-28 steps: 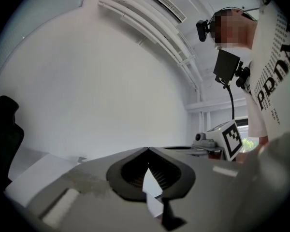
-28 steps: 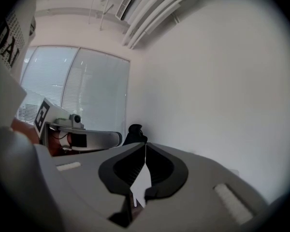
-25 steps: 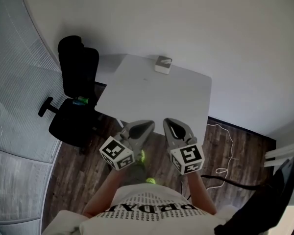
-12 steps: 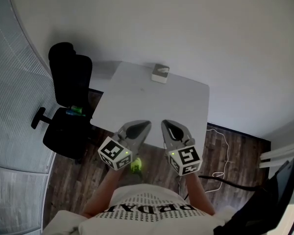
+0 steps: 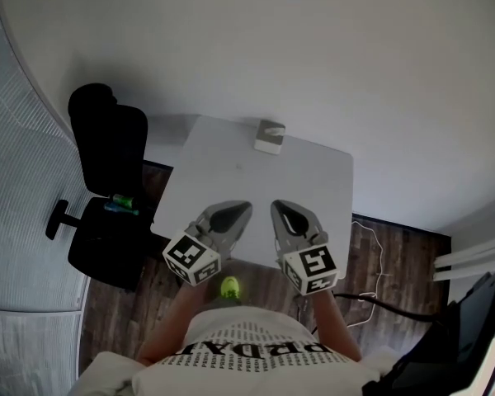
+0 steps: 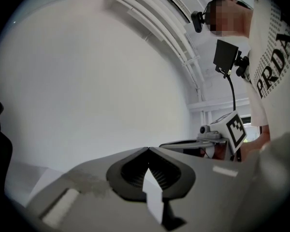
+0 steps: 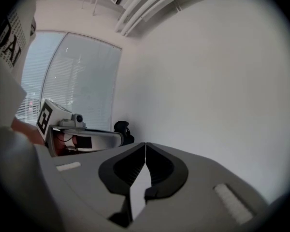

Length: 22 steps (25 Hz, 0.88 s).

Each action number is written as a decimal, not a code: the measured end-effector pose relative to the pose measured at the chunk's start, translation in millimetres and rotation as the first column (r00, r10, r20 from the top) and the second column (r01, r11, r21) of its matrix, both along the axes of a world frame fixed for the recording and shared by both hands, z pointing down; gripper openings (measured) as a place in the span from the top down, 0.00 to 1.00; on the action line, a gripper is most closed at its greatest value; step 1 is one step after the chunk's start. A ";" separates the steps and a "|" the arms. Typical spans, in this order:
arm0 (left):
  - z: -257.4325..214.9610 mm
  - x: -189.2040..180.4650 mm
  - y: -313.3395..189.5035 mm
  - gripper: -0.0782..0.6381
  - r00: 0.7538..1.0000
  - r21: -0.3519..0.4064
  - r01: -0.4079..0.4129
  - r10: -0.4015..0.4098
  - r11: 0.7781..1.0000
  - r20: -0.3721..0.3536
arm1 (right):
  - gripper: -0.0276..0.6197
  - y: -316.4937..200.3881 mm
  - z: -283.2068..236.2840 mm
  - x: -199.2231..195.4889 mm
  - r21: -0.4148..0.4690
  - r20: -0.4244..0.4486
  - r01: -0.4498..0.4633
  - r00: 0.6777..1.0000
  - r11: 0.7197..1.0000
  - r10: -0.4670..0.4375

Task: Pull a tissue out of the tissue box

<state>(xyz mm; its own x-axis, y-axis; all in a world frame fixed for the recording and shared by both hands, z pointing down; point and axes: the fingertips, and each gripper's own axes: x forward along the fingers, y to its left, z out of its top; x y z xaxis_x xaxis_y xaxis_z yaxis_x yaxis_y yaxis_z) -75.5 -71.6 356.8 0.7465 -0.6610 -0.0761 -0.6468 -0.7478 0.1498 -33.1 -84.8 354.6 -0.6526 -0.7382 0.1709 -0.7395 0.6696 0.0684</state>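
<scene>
Grey left gripper [image 5: 243, 209], grey right gripper [image 5: 277, 208] closed, empty | small white tissue box [image 5: 270, 136] at 12 o'clock, well apart | person should reach, open jaws over it.

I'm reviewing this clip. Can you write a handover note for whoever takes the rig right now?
Left gripper: shut, empty, held by the near edge of the white table.
Right gripper: shut, empty, alongside the left one.
Tissue box: at the table's far edge, apart from both grippers.
Done: nothing yet; no tissue is gripped.
Left: reach across to the box, open a gripper, pinch a tissue and pull it out.
</scene>
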 end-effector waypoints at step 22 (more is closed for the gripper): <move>14.5 -18.4 -61.8 0.90 0.998 -0.048 -0.048 0.046 0.998 -0.032 | 0.94 -70.3 19.4 -8.4 -0.035 -0.018 -0.052 0.999 0.998 0.051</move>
<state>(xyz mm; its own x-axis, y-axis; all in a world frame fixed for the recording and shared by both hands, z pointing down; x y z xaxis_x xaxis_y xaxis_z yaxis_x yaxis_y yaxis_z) -93.9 -133.4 371.3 0.7747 -0.6287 -0.0682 -0.6056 -0.7686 0.2063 -41.5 -155.2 374.0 -0.6108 -0.7640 0.2081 -0.7719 0.6331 0.0587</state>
